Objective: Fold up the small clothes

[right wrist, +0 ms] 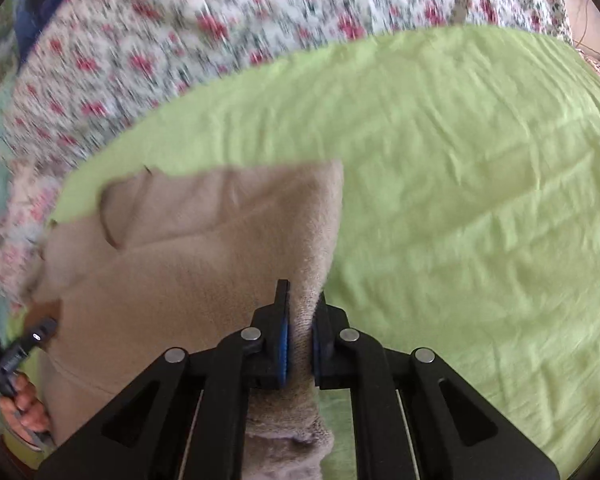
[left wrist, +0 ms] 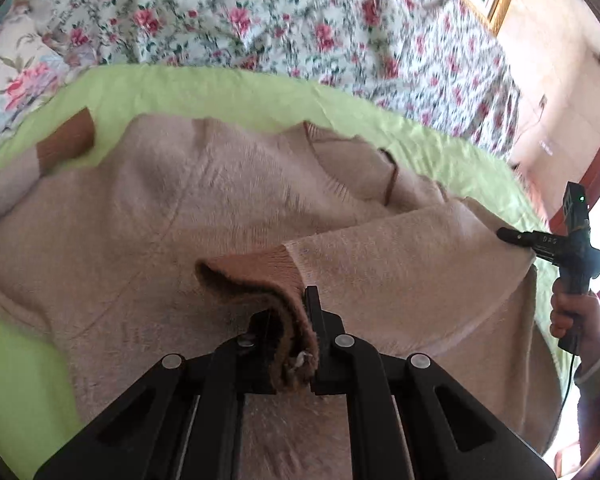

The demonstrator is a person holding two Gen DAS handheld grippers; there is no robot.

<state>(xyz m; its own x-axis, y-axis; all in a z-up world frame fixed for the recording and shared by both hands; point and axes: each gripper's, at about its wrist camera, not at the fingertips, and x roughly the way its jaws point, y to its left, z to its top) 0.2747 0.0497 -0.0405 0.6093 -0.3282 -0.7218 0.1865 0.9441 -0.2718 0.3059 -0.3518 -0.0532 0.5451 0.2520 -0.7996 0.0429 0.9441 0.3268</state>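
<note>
Floral bedspread [right wrist: 188, 40] motion-blurred; sweater [left wrist: 180, 208] hem behind left claw [left wrist: 290, 320].

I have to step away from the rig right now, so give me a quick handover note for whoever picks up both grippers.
Left gripper: shut on the brown ribbed cuff of the fuzzy beige knit sweater, sleeve drawn across the body.
Right gripper: shut on the sweater's side edge.
The sweater lies on the lime green sheet over the floral bedspread; the other cuff lies out at the far side.
Done: one sleeve brought in.
Left: lay it down, fold the other sleeve, fold the body.
</note>
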